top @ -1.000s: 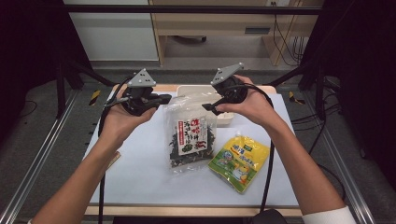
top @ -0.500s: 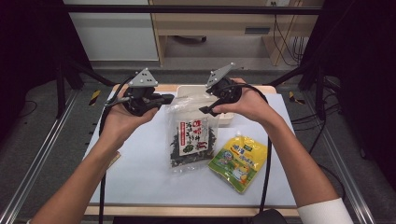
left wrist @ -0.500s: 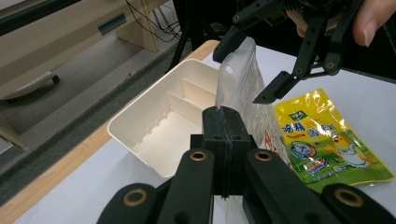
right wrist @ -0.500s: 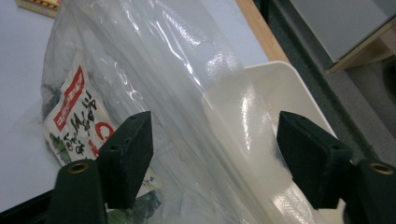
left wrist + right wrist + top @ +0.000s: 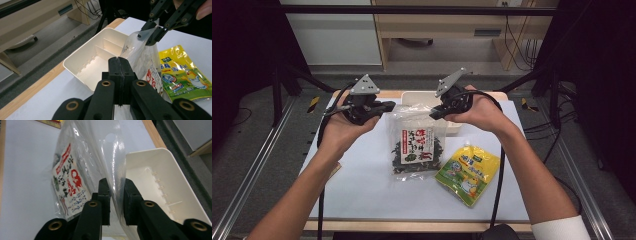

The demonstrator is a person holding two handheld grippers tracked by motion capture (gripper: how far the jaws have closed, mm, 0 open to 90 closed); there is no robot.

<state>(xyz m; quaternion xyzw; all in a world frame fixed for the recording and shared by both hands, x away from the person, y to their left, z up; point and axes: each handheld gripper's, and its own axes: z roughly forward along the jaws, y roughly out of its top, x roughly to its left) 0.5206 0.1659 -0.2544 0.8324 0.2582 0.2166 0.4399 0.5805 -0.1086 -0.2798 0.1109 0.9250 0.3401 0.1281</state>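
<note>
White table point(image 5: 362, 185) — tray point(image 5: 422, 97), seaweed bag point(image 5: 418, 147), yellow pouch point(image 5: 467, 172)

Clear seaweed bag point(image 5: 418, 142) with dark green content, white label, red writing. Yellow and green pouch point(image 5: 467, 172) with bird drawing. Cream white tray point(image 5: 93, 60). Black tongs point(image 5: 120, 65). White bench point(image 5: 362, 185) top, wooden edge.

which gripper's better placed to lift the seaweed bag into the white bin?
Right. The right gripper has its jaws around the seaweed bag's clear top edge, next to the white bin. The left gripper is shut and holds nothing.
</note>
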